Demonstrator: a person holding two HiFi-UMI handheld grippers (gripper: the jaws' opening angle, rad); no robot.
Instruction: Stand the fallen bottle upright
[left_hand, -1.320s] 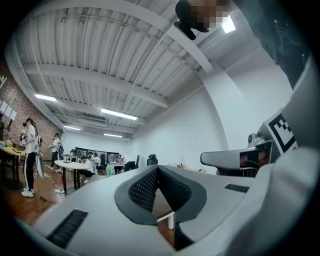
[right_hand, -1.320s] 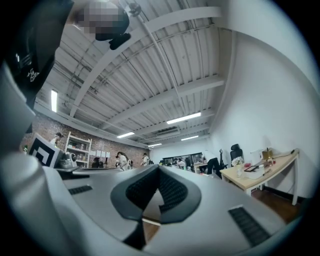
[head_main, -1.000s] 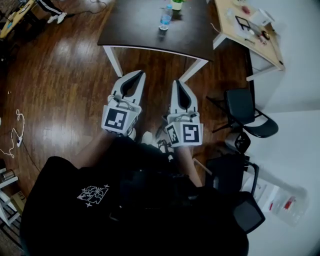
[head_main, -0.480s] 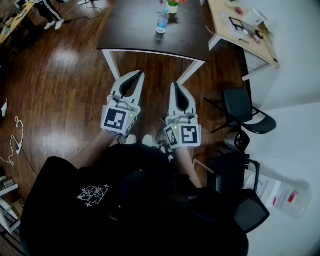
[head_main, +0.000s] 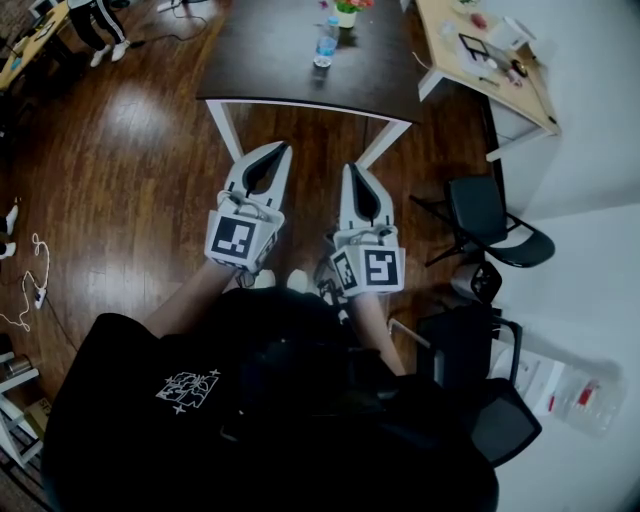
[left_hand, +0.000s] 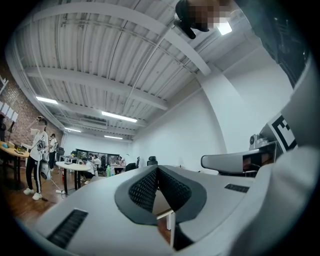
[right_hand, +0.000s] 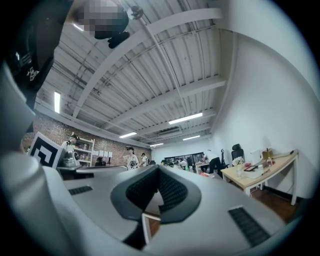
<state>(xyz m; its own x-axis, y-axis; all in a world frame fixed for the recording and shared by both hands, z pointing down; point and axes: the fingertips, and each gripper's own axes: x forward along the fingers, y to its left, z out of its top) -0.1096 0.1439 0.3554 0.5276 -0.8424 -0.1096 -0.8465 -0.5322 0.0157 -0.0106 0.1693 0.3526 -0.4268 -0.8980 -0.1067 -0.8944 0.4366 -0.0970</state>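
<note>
A clear bottle with a blue label (head_main: 324, 44) rests on the dark table (head_main: 270, 60) at the top of the head view, beside a small flower pot (head_main: 349, 12). From this distance I cannot tell whether it lies or stands. Both grippers are held side by side over the wooden floor, well short of the table and pointing toward it. My left gripper (head_main: 284, 148) (left_hand: 156, 168) is shut with nothing between its pads. My right gripper (head_main: 351, 167) (right_hand: 158, 167) is likewise shut and empty.
White table legs (head_main: 225, 122) stand just ahead of the grippers. A light wooden desk (head_main: 480, 55) with small items is at the upper right. Black chairs (head_main: 495, 228) stand to the right. Cables (head_main: 30, 280) lie on the floor at left. Someone's legs (head_main: 92, 14) show at the top left.
The head view has shifted a little, so the table sits slightly higher in frame. Both grippers have stayed in place and shut.
</note>
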